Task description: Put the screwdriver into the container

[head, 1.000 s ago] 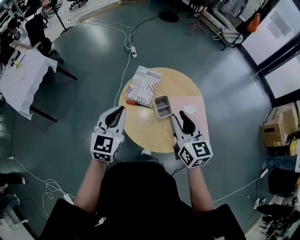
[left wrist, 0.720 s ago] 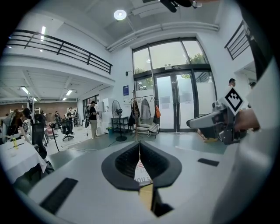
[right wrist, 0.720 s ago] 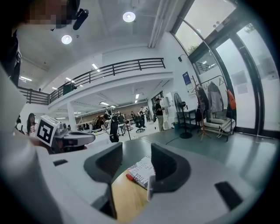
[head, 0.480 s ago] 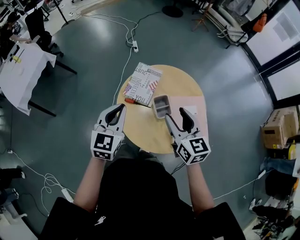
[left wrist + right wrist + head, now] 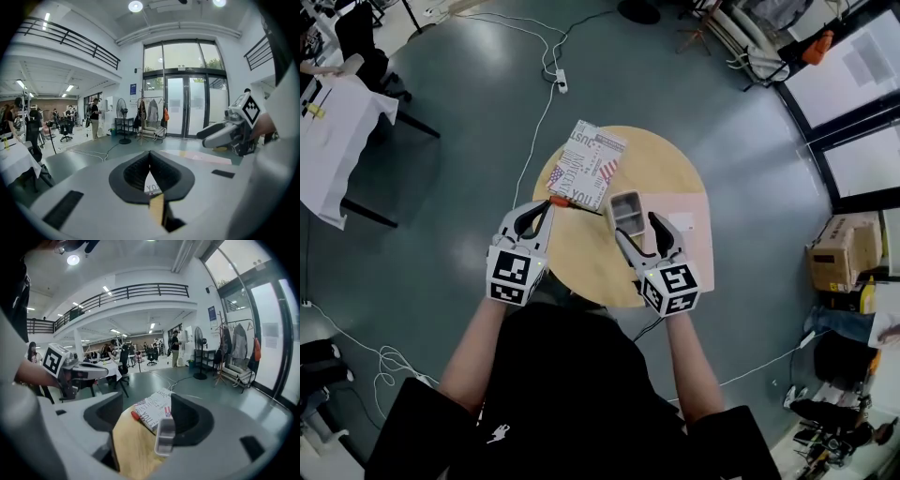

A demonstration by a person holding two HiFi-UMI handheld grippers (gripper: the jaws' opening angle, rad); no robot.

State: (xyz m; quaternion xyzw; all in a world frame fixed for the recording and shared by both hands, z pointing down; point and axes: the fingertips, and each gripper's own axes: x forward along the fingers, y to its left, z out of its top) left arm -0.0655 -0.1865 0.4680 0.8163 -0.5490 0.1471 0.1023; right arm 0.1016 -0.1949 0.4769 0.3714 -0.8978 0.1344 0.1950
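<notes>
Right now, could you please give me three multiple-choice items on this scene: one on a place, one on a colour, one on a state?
1. Where is the screwdriver? A) in the container B) on the table beside the printed book C) on the floor
2. What colour is its handle? A) blue B) red C) green
3. How is the right gripper? A) shut on the screwdriver B) shut on the container C) open, gripping nothing
Key: 1 B, it lies by the book's near edge; 2 B, the handle shows red; 3 C, its jaws have just been opening and grip nothing.
</notes>
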